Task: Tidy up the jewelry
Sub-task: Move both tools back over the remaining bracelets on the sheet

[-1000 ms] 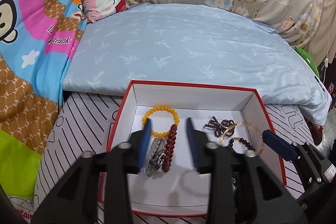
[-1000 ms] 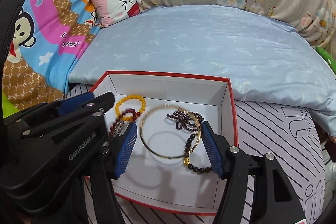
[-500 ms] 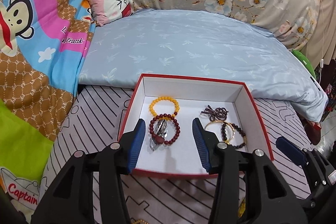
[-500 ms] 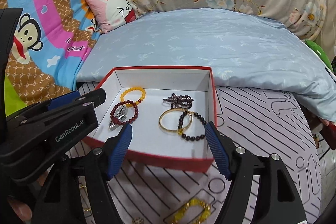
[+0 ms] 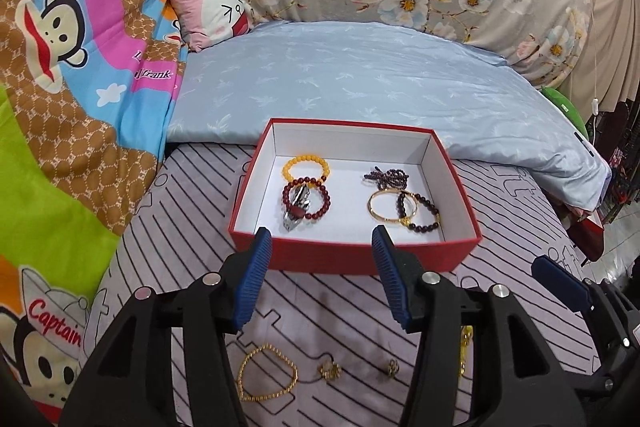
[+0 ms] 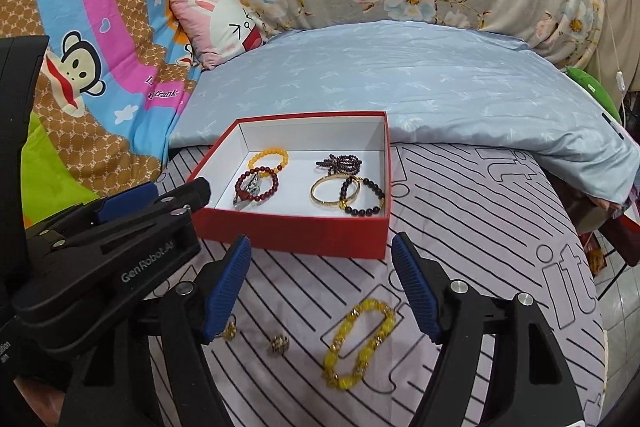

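Striped bedsheet (image 5: 328, 303); bracelet (image 5: 465, 349) (tool-hidden)

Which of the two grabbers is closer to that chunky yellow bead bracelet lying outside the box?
Right. The right gripper hangs open just above the yellow bracelet. The left gripper is open further left, above the thin gold chain.

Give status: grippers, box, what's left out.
Left gripper open, empty. Right gripper open, empty. Red cardboard box holds several bracelets. Yellow beaded bracelet and thin gold chain bracelet on striped sheet, unobstructed.
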Demonstrator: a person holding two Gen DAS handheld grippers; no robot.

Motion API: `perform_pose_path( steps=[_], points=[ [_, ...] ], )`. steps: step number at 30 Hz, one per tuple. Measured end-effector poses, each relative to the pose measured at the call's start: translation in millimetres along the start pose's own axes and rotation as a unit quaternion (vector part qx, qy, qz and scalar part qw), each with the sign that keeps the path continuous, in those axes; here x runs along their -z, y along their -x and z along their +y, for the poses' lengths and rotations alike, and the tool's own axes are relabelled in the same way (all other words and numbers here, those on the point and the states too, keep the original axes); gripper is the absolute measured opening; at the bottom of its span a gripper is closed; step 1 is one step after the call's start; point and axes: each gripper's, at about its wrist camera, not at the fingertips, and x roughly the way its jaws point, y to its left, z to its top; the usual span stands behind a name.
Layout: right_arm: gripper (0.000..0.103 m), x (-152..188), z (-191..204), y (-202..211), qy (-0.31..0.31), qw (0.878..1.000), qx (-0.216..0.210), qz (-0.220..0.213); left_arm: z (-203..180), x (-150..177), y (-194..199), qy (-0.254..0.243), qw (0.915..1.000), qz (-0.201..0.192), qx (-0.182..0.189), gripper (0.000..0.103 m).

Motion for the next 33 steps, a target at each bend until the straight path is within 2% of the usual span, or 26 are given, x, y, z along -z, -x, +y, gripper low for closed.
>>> perform_pose_path(
  steps=[5,9,15,20,26,33],
  points=[
    [0.070,25.7,-6.9,11.6,0.002,1.000,0.009,0.011,9.1,24.2,12.5,0.007,0.9999,0.009,-0.007,0.051],
    [0.070,56.3,-15.6,13.0,-0.005,0.999,0.016,0.035,17.2,52.8,16.3,0.016,0.9995,0.023,-0.012,0.056],
    [0.070,91.7,-28.0,15.3,-0.022,0.998,0.018,0.062,27.9,97.2,17.2,0.026,0.9986,0.045,-0.012,0.056],
    [0.070,112.8,-29.4,16.2,-0.027,0.997,0.014,0.075,32.2,125.7,20.1,0.030,0.9983,0.045,-0.021,0.056],
    [0.066,125.4,-20.9,11.5,-0.015,0.997,0.010,0.080,32.5,141.3,18.7,0.030,0.9983,0.043,-0.026,0.056],
    [0.053,117.8,-23.2,-1.4,-0.024,0.996,0.004,0.080,38.6,145.4,14.4,0.044,0.9977,0.045,-0.026,0.056]
  ],
)
